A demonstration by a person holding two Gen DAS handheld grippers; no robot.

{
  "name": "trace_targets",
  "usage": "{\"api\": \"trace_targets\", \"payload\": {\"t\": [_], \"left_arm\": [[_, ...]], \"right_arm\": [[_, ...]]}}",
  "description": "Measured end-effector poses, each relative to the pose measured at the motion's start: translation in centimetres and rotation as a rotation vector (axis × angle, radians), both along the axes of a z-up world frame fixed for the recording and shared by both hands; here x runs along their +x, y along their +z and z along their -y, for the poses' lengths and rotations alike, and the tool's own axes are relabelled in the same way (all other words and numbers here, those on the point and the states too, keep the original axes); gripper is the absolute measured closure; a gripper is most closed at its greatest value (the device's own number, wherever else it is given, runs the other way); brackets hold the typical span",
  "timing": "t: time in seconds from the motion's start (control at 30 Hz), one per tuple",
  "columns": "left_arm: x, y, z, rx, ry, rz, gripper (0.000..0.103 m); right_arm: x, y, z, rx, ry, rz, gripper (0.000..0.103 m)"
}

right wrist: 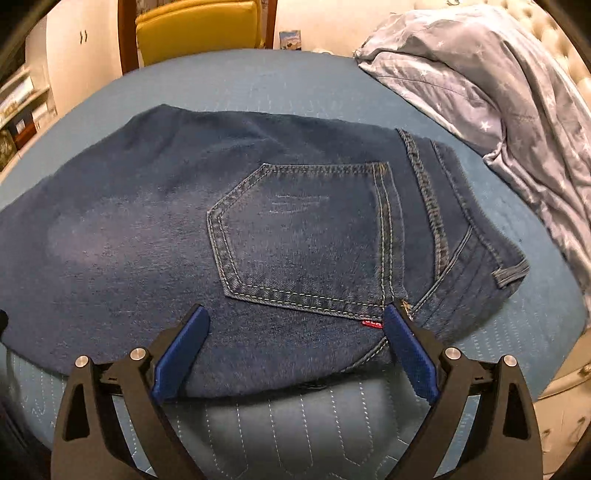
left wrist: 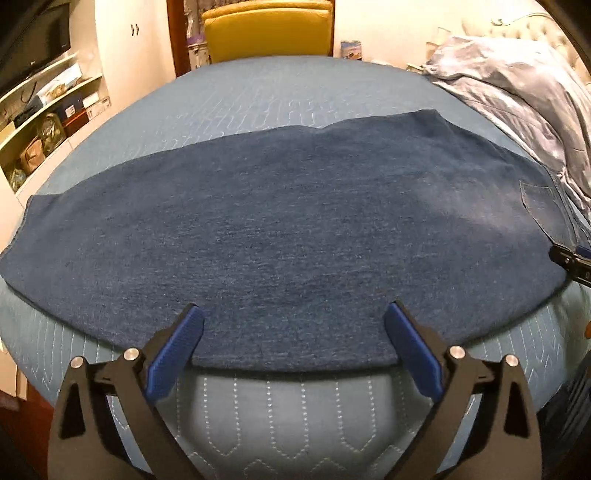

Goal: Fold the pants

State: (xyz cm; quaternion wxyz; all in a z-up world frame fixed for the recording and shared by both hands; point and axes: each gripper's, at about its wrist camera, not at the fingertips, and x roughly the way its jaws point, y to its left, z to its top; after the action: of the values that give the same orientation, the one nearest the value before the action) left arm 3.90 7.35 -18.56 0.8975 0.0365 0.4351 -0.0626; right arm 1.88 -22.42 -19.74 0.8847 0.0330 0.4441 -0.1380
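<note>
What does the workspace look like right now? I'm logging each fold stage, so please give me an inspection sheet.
Surface: blue quilted cover on a bed, bare along the near edge.
Job's things: jeans lying flat, folded lengthwise, back pocket facing up.
Clutter: crumpled star-print bedding at the far right.
Grippers: left gripper open over the jeans' near edge; right gripper open near the pocket; fingers hold nothing.
Cables: nothing seen.
Surroundings: yellow chair, shelves at left.

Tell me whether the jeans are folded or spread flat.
Folded once lengthwise: the jeans lie as one leg-wide strip, a single back pocket on top. No crosswise fold yet.
</note>
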Motion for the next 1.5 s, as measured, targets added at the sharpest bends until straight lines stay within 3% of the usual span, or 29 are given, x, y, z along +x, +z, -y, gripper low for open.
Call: {"api": "trace_targets", "payload": {"t": [0.07,0.13,0.23,0.3,0.37,0.43,0.57,0.67,1.0,1.27,1.37,1.43,1.47,1.5], "left_arm": [[0.0,1.7,-0.7,0.037,0.031,0.063,0.005],[1.1,4.1,-1.6,0.003,-0.003,0.126,0.006],[4.9,6.3,-1.8,0.051,-0.064,0.157,0.015],[7.4,6.3,-1.4,0.049,-0.111,0.142,0.021],[10.0,5.7,-1.0,0.017,-0.155,0.105,0.037],[12.9,4.3,-0.8,-0.021,-0.175,0.056,0.037],[15.5,2.0,-0.2,-0.004,-0.191,-0.007,0.037],[16.3,1.1,-2.7,0.033,-0.133,-0.011,0.037],[18.5,0.5,-18.5,0.128,0.133,-0.029,0.028],[18.2,0.4,-32.9,0.042,0.367,-0.084,0.026],[17.5,1.0,-36.4,0.090,0.418,-0.090,0.026],[17.4,1.8,-38.0,0.129,0.504,-0.082,0.027],[17.0,2.4,-38.8,0.113,0.540,-0.068,0.029],[16.2,3.0,-39.5,0.043,0.573,-0.062,0.029]], "right_arm": [[-0.2,-0.1,0.2,0.010,0.005,0.009,0.011],[-0.2,-0.3,0.1,-0.011,0.015,0.004,0.010],[0.1,-0.5,-0.2,-0.045,-0.010,-0.003,0.004],[0.1,-0.7,0.3,-0.008,-0.043,-0.009,0.004],[0.1,-0.7,0.6,0.016,-0.050,-0.010,0.004],[0.1,-0.6,0.5,0.010,-0.045,-0.016,0.004],[0.3,-0.4,0.6,0.013,-0.043,-0.024,0.004],[0.4,-0.3,0.6,0.014,-0.040,-0.028,0.004],[0.5,-0.4,0.6,0.010,-0.045,-0.032,0.004],[0.6,-0.3,0.4,0.005,-0.049,-0.036,0.004],[0.6,-0.3,0.4,0.004,-0.053,-0.039,0.004],[0.6,-0.3,0.4,0.004,-0.052,-0.039,0.004],[0.6,-0.3,0.4,0.004,-0.052,-0.038,0.004],[0.6,-0.3,0.4,0.004,-0.052,-0.038,0.004]]}}
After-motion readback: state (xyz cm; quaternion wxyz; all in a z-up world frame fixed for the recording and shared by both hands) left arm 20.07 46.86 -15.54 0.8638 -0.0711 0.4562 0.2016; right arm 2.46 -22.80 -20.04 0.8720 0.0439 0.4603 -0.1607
